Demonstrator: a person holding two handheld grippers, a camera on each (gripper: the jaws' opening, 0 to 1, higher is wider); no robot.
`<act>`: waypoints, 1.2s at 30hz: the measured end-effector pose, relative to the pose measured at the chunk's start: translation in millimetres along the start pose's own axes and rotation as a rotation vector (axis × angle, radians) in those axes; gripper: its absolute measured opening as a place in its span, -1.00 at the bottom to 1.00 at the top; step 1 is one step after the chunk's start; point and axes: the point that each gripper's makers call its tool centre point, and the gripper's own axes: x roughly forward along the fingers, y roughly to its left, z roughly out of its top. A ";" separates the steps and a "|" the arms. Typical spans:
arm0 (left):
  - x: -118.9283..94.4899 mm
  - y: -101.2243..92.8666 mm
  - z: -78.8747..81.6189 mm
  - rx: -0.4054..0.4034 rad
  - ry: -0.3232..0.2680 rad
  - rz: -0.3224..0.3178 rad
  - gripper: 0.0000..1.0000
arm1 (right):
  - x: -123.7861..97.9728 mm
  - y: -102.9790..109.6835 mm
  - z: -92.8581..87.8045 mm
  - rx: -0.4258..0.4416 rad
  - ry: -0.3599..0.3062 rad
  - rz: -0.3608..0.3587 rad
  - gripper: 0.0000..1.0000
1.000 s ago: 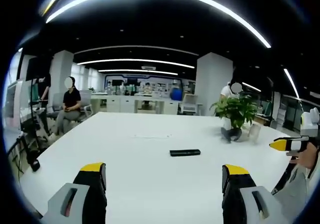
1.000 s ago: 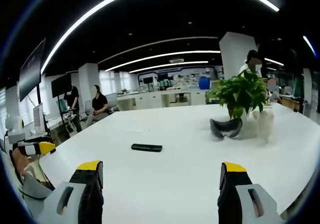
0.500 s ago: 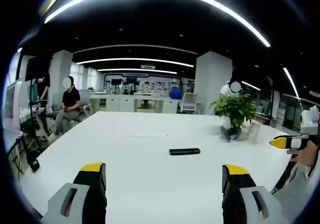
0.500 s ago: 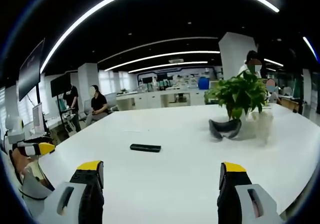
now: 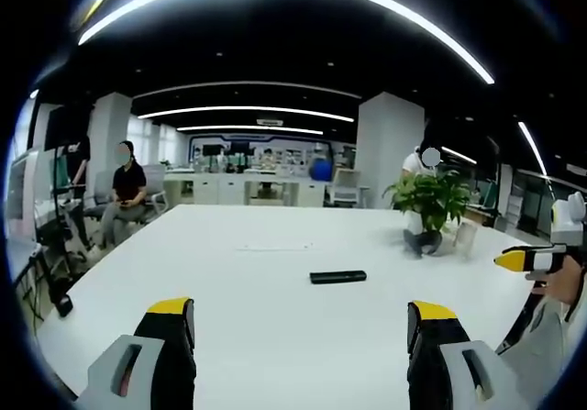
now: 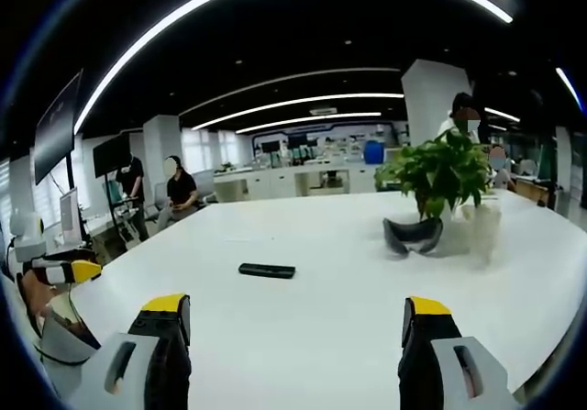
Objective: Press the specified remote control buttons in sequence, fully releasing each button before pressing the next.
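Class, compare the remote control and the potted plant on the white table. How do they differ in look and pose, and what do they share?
The remote control is black, slim and lies flat; the potted plant is green, leafy and stands upright. The remote control lies alone in the middle of the white table; the potted plant stands farther back with a dark object beside it. Both rest on the table, untouched by either gripper.
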 end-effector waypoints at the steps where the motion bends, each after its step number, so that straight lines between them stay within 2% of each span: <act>1: 0.3 -0.1 -0.8 -0.001 0.004 0.000 0.98 | 0.2 -0.1 0.3 -0.004 0.000 0.000 0.92; 13: 3.9 -0.9 -3.2 -0.001 0.019 -0.009 0.98 | 2.3 -1.6 -2.0 -0.007 0.012 0.000 0.95; 23: 21.3 -5.6 3.0 0.036 0.038 -0.051 0.98 | 3.9 -2.7 -2.7 -0.005 0.017 -0.003 0.90; 31: 46.8 -17.8 14.8 0.087 0.054 -0.140 0.92 | 4.6 3.8 -10.7 0.035 0.048 0.036 0.52; 36: 66.9 -23.6 15.8 0.127 0.092 -0.192 0.87 | 5.4 6.6 -12.6 0.058 0.072 0.064 0.12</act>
